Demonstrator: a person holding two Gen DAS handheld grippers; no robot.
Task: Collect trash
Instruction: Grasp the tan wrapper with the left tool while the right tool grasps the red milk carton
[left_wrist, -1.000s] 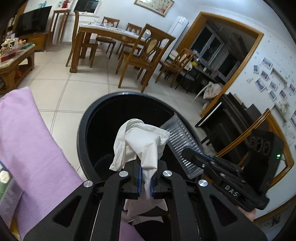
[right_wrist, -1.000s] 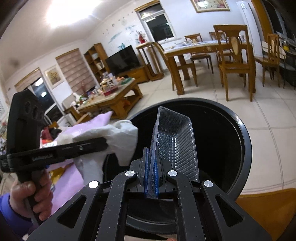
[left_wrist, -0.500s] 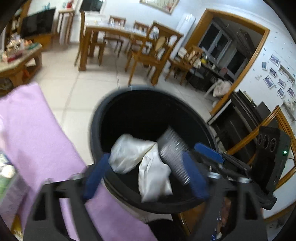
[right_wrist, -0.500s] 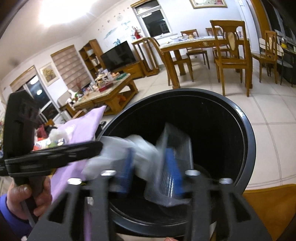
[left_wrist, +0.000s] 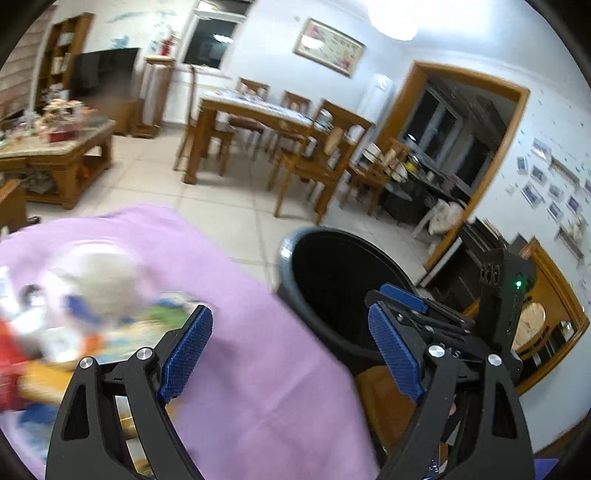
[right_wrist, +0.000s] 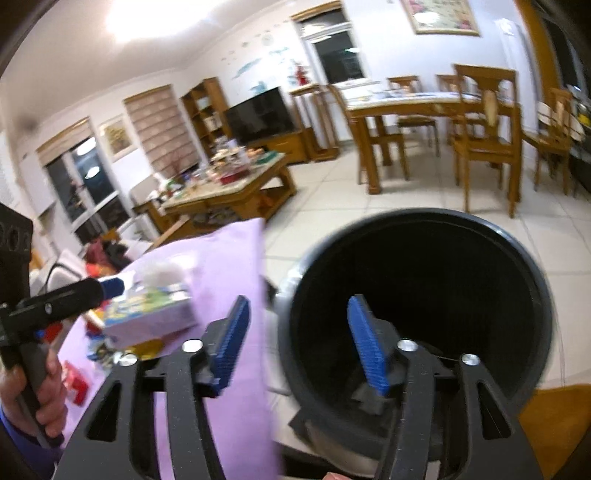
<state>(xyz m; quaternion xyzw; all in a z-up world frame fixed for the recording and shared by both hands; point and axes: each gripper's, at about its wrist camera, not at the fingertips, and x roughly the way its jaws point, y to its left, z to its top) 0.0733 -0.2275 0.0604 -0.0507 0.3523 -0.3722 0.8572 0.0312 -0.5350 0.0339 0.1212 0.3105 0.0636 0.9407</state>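
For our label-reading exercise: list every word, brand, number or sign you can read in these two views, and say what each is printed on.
"DAS" (first letter partly hidden): on the right gripper body, seen from the left wrist.
Colourful box on the purple cloth: print too blurred to read.
Wall photos: too small.

A table under a purple cloth (left_wrist: 258, 332) carries the clutter. On the cloth lies a tissue box (right_wrist: 147, 317) with a white tuft at its top. Beyond the box, toward the cloth's far side, sit blurred red and orange packets (right_wrist: 75, 384); what they are cannot be told. Right of the cloth's edge a black bin (right_wrist: 424, 236) stands on the pale tiled floor (right_wrist: 332, 199), its rim just beside the cloth.
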